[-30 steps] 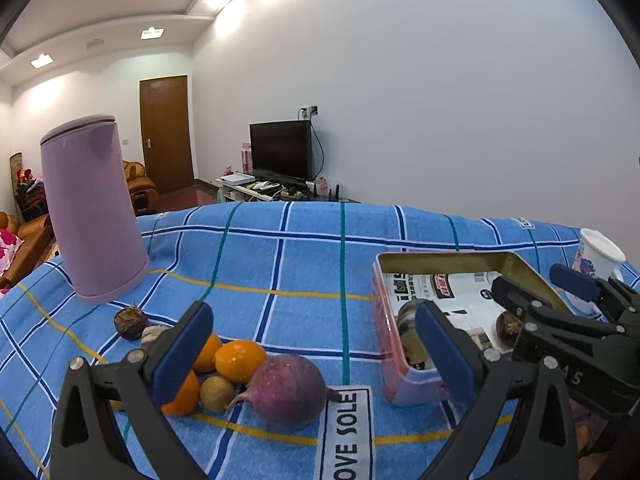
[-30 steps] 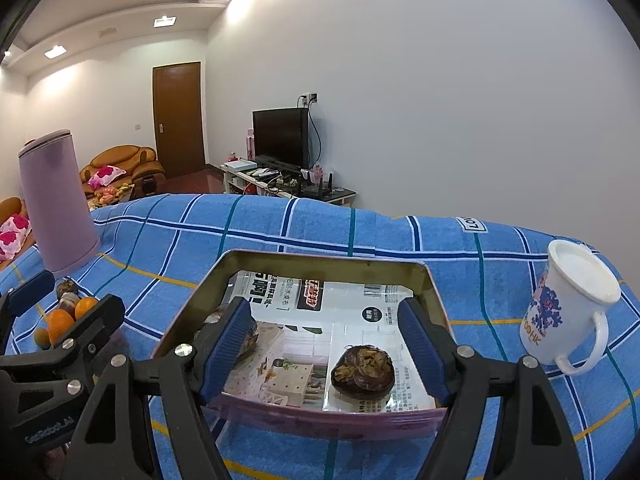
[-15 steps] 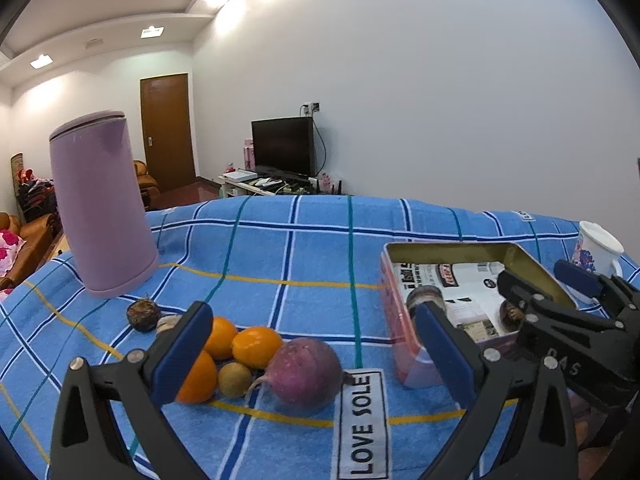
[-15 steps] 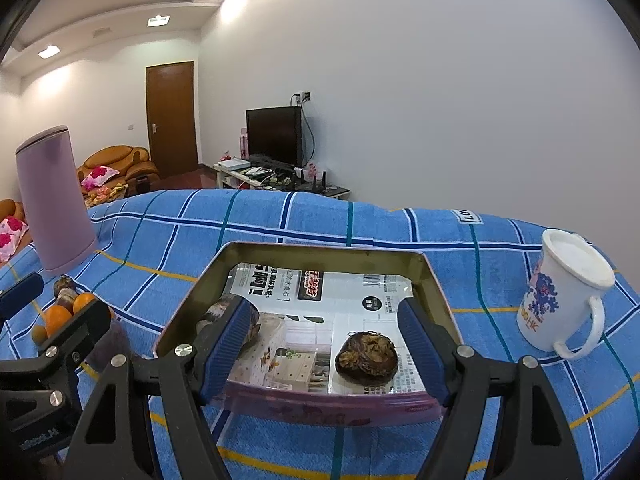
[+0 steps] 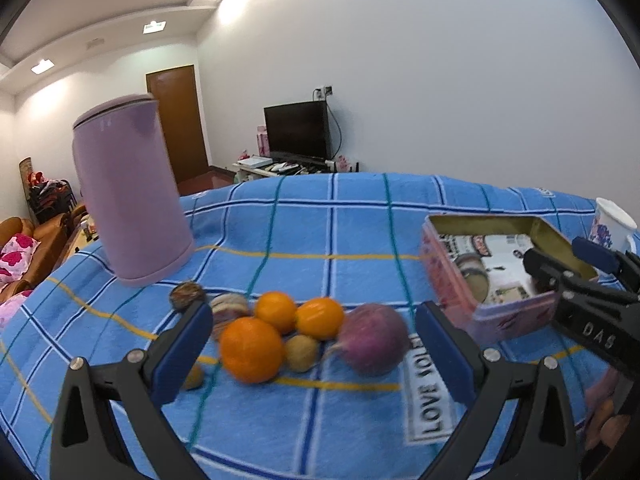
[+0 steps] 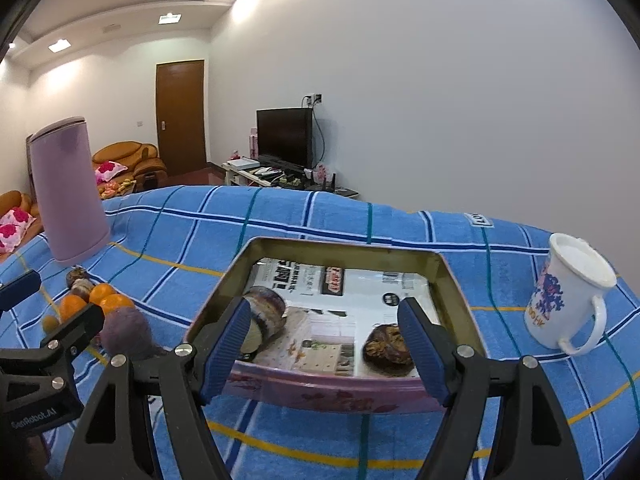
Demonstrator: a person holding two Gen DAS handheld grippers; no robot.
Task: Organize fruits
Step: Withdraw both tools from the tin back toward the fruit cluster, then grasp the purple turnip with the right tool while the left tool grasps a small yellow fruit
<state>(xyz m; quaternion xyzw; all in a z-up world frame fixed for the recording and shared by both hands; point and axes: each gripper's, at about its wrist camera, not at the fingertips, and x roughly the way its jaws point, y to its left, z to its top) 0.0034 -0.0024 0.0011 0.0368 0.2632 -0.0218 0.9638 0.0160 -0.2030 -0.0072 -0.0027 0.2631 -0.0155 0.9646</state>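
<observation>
Left hand-held gripper point(image 5: 312, 344) is spread wide & empty, low centre of its frame, with the fruit pile lying on the tabletop between its fingers: big orange point(image 5: 251, 349), two smaller oranges point(image 5: 276, 311) point(image 5: 320, 317), a brownish kiwi-like fruit point(image 5: 301, 353) and the purple round fruit point(image 5: 373, 338), all touching or just beside each other. Risk: closing on one prob. nudges its neighbours, and round fruit will roll on the blue checked cloth point(image 5: 320, 240), maybe off the near edge. Right hand-held gripper point(image 6: 324, 344) is also spread & empty over the tin box point(image 6: 344, 394) at frame centre, which already has two dark fruits inside, so a careless drop could knock those or clip the rim.
</observation>
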